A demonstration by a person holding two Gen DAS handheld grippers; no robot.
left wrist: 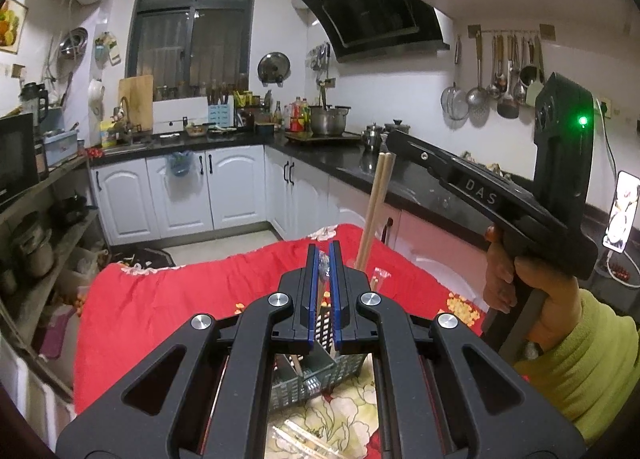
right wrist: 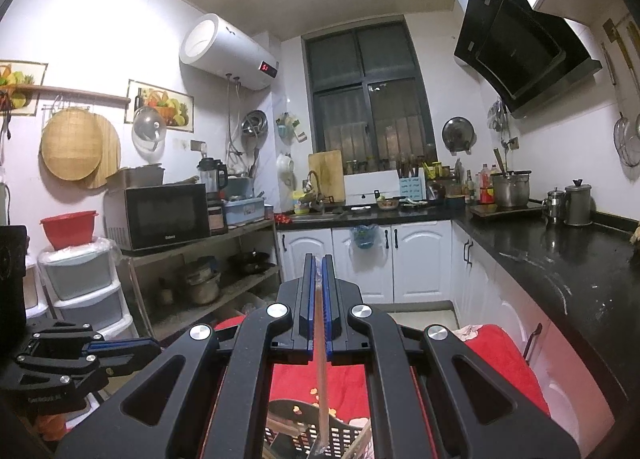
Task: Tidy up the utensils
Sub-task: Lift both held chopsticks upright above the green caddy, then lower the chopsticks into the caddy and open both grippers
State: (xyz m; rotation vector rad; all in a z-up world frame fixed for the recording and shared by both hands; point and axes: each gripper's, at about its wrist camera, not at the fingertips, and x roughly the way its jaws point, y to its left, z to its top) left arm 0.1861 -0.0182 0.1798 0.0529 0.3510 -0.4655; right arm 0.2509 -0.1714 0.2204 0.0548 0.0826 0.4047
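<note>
In the left wrist view my left gripper [left wrist: 324,255] is shut on a scrap of crinkled clear plastic wrapper [left wrist: 323,268], above a grey slotted utensil basket [left wrist: 316,379] on the red floral cloth [left wrist: 180,299]. To the right, my right gripper [left wrist: 387,144] is shut on the top of a pair of wooden chopsticks [left wrist: 374,203], which hang down toward the basket. In the right wrist view the chopsticks [right wrist: 321,371] run between the shut fingers of the right gripper [right wrist: 319,259] down into the basket [right wrist: 296,413]. The left gripper [right wrist: 156,349] shows at lower left.
A hand in a green sleeve [left wrist: 580,359] holds the right gripper. A black countertop [left wrist: 352,163] with pots runs along the right, white cabinets [left wrist: 224,191] at the back. Open shelves with a microwave [right wrist: 160,215] stand left. Wrapped chopsticks [left wrist: 300,439] lie by the basket.
</note>
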